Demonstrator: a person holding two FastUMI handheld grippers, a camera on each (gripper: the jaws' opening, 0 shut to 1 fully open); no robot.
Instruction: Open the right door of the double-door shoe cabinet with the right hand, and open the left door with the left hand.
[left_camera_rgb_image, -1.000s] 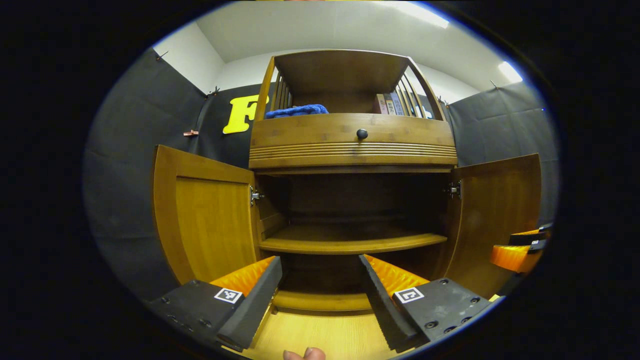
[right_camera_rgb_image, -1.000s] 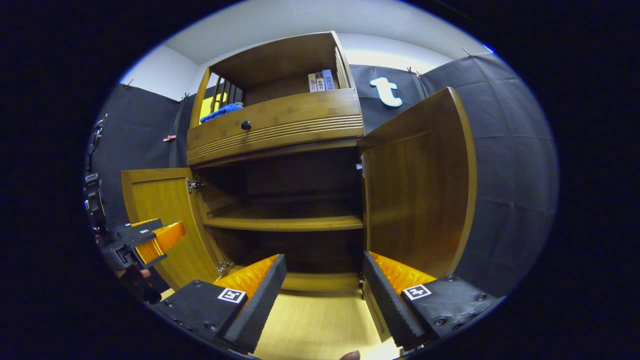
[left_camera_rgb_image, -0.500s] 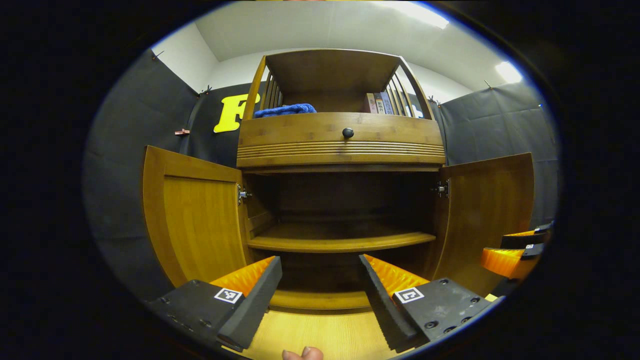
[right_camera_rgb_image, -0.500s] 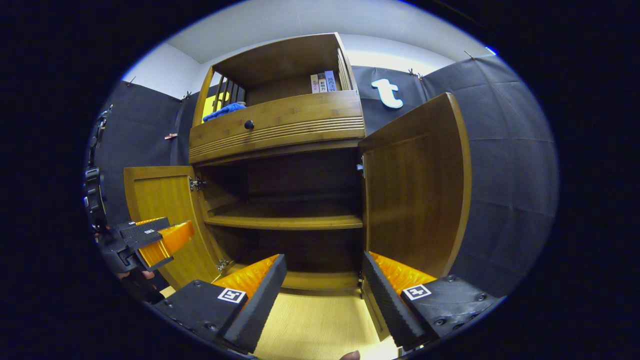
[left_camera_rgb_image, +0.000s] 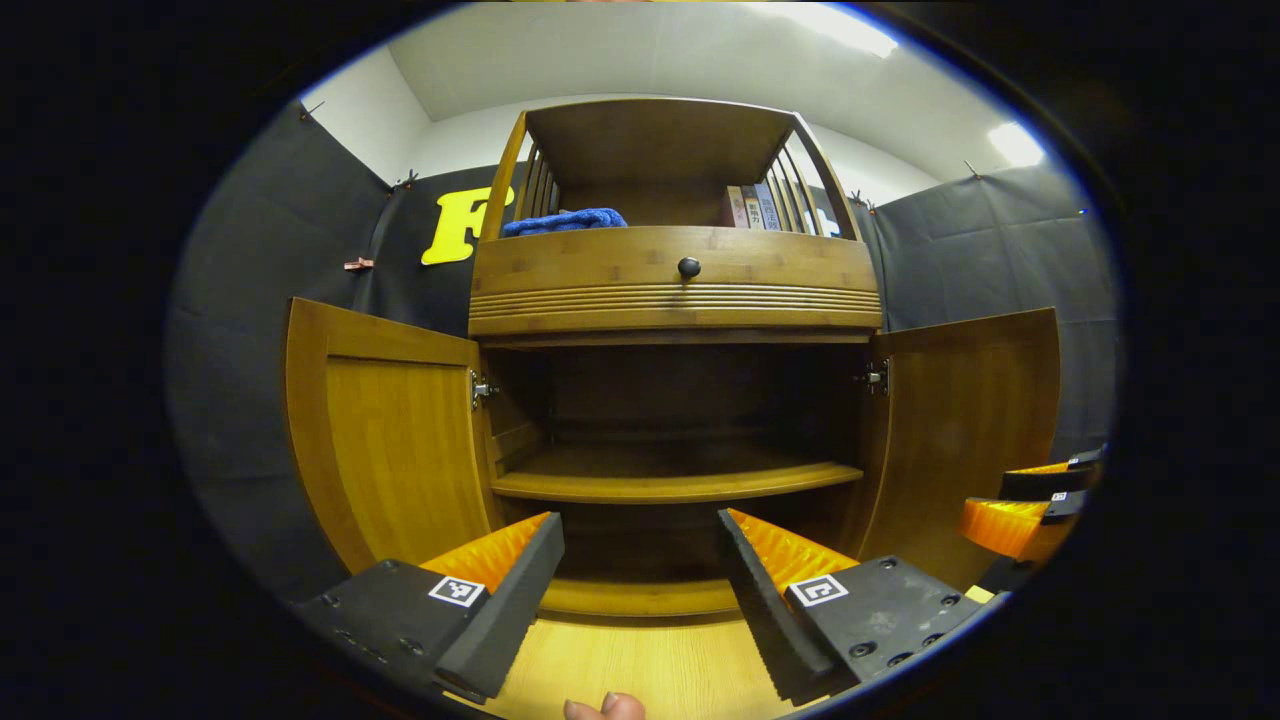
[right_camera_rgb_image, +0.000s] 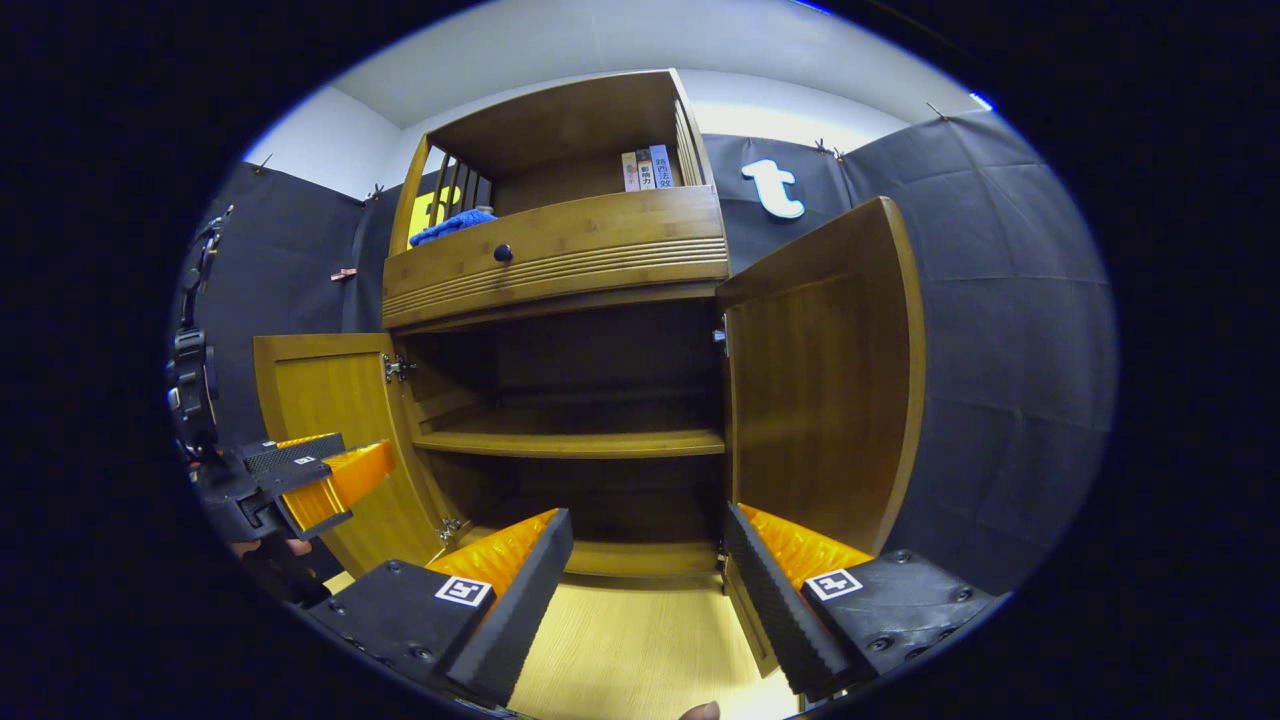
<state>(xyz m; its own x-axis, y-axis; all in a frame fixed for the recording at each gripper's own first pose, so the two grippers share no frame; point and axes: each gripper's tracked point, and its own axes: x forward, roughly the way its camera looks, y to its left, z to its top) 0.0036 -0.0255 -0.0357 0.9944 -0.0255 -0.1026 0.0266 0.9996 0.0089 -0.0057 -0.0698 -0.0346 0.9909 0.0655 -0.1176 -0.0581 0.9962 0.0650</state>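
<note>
black cloth walls the booth behind the shoe cabinet (left_camera_rgb_image: 675, 290). its left door (left_camera_rgb_image: 385, 435) and right door (right_camera_rgb_image: 825, 375) both stand swung wide, so the task looks done. left gripper (left_camera_rgb_image: 640, 570) and right gripper (right_camera_rgb_image: 650, 575) hang before it, jaws wide, empty.

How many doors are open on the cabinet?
2. The left door is swung out on the left; the right door is swung out on the right. No other doors are visible.

The tall wooden shoe cabinet (left_camera_rgb_image: 676, 290) stands against the cloth wall, its left door (left_camera_rgb_image: 385, 440) and right door (left_camera_rgb_image: 970, 430) swung outward, a folded blue cloth (left_camera_rgb_image: 565, 220) and upright books (left_camera_rgb_image: 755, 207) on top.
</note>
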